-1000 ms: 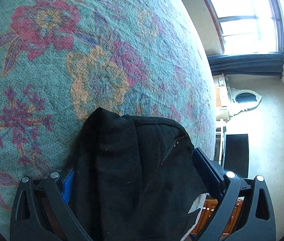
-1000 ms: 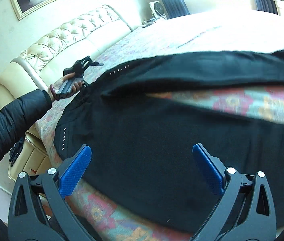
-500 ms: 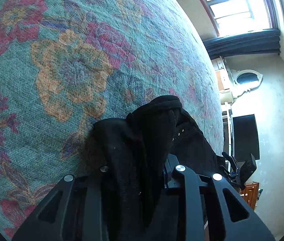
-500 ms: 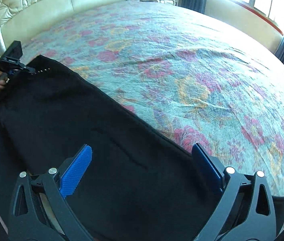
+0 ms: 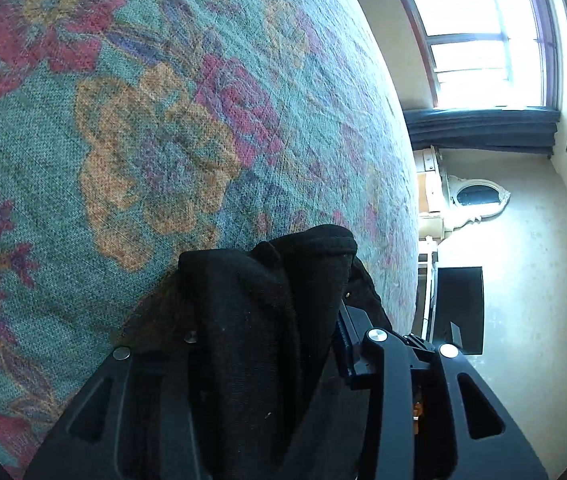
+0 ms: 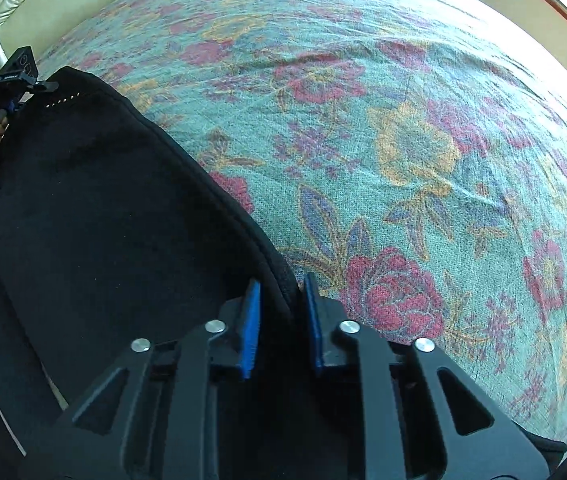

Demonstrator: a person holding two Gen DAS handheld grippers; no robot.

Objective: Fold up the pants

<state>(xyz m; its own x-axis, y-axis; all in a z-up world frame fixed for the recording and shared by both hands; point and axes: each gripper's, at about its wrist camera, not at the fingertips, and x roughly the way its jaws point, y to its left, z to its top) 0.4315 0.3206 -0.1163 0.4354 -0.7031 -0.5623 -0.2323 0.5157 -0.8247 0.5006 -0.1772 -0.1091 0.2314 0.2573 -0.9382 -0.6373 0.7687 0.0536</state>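
pants (image 6: 95, 216) lie along the bed's (image 6: 403, 128) near edge; i've just closed my right gripper (image 6: 281, 316) on their seam, left gripper (image 5: 267, 344) clamps the bunched waistband, ready to fold.

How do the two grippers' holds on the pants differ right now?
The left gripper clamps a thick bunched wad of the pants, hiding its pads; the right gripper pinches only a thin edge, blue pads showing. The left's jaws stand wider than the right's, which have just closed. Both grip the same pants on the floral bedspread.
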